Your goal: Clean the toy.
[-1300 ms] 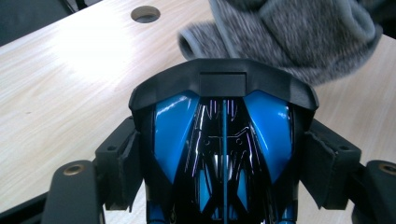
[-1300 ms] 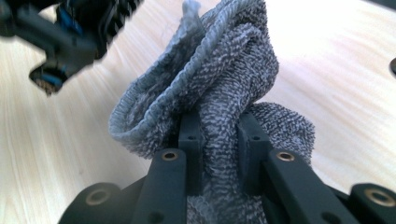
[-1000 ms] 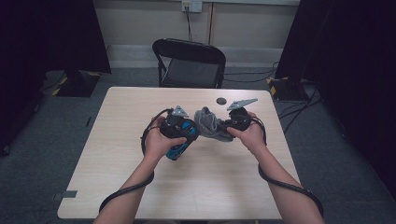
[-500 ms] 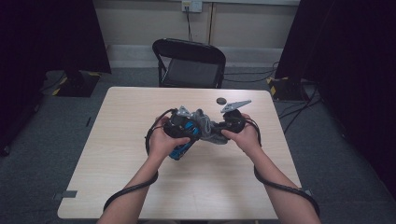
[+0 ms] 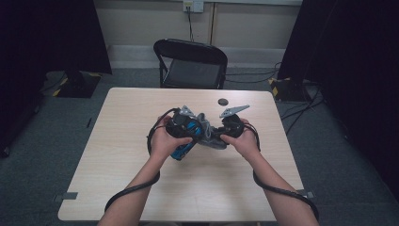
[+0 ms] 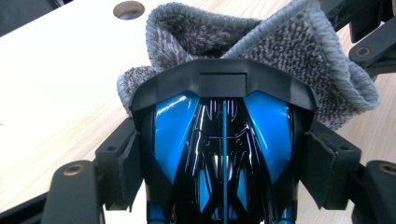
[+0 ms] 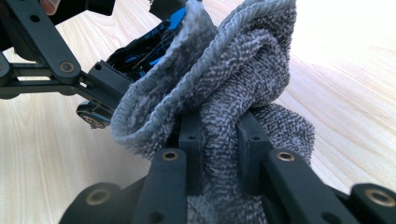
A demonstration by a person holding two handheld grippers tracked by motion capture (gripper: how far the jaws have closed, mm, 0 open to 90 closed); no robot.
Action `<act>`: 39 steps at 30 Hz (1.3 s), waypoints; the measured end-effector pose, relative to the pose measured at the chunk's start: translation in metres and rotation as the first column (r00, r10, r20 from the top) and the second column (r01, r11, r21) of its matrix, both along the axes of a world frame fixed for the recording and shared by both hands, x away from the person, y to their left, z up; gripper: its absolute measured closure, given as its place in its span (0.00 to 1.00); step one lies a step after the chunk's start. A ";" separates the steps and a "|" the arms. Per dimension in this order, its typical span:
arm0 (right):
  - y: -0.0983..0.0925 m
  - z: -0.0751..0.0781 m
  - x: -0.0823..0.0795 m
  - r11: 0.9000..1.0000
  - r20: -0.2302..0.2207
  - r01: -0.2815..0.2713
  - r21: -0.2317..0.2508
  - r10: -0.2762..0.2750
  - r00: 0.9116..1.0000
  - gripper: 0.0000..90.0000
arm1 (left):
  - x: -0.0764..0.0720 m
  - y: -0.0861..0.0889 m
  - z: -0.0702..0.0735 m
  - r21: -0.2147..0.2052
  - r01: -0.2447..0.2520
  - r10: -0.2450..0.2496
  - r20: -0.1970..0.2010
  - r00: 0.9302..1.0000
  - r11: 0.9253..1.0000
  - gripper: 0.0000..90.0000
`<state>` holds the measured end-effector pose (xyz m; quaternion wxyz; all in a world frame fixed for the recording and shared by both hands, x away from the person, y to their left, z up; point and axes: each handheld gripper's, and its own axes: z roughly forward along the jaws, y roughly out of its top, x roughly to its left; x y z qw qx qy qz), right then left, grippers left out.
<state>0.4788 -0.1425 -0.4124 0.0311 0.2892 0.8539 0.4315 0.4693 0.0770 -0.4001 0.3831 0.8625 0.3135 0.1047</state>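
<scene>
The left gripper (image 6: 223,154) clamps the blue-and-black toy car (image 6: 223,140), nose against the grey cloth (image 7: 224,98). The right gripper (image 7: 219,135) pinches that cloth (bunched between its jaws); both have drifted slightly nearer the person than a second ago

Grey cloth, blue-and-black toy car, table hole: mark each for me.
grey cloth (image 7: 243,60): right gripper view, bunched fold above the tongs.
blue-and-black toy car (image 6: 222,140): left gripper view, glossy middle of the body.
table hole (image 6: 128,9): left gripper view, its dark opening.
</scene>
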 end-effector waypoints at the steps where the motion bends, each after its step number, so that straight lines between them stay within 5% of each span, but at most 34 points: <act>1: 0.000 -0.001 0.000 1.000 -0.002 0.002 0.002 -0.002 1.000 0.84 | 0.000 0.000 0.000 0.004 0.000 0.000 0.001 1.000 1.000 0.28; 22: 0.008 -0.018 -0.008 0.999 -0.020 -0.029 -0.023 0.029 0.999 0.84 | 0.004 -0.007 0.001 -0.022 -0.011 0.011 -0.014 1.000 1.000 0.28; 39: 0.039 -0.037 -0.027 0.992 -0.047 -0.124 -0.004 0.124 0.991 0.84 | 0.014 -0.004 0.014 -0.045 -0.044 0.045 0.005 0.999 0.998 0.28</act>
